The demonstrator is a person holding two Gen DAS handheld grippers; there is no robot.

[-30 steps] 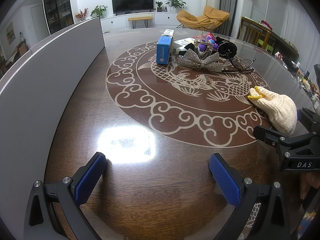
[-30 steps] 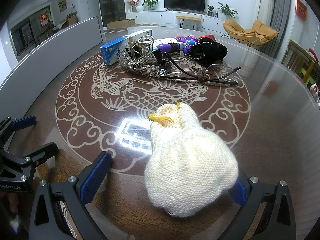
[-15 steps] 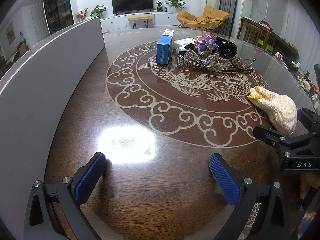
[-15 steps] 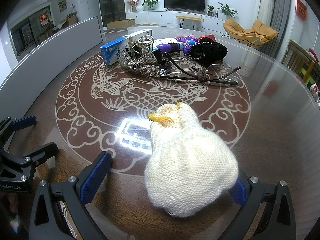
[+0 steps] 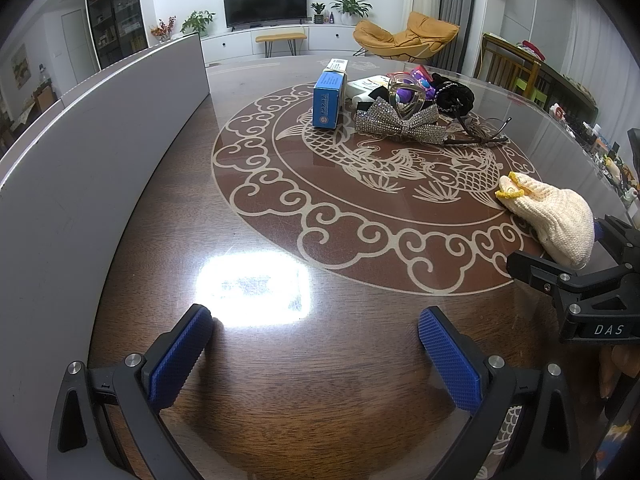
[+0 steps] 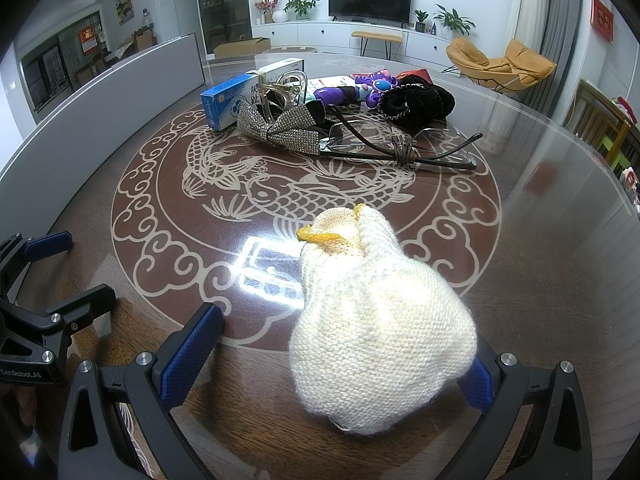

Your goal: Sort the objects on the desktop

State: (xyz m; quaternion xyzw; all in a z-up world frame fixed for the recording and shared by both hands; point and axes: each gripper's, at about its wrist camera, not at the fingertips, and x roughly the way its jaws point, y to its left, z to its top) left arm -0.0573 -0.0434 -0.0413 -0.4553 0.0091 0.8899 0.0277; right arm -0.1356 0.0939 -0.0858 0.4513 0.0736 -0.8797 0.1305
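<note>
Left gripper point(image 5: 316, 344) hovers low over bare table point(image 5: 280, 392), jaws spread wide. Right gripper point(image 6: 320, 356) gapes too, the cream knitted glove point(image 6: 380, 320) lying between its fingers; whether they touch it, I can't tell.

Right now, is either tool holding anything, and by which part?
Neither. The left tool is open over bare table. The right tool is open; the cream knitted pouch lies between its fingers, ungripped.
</note>
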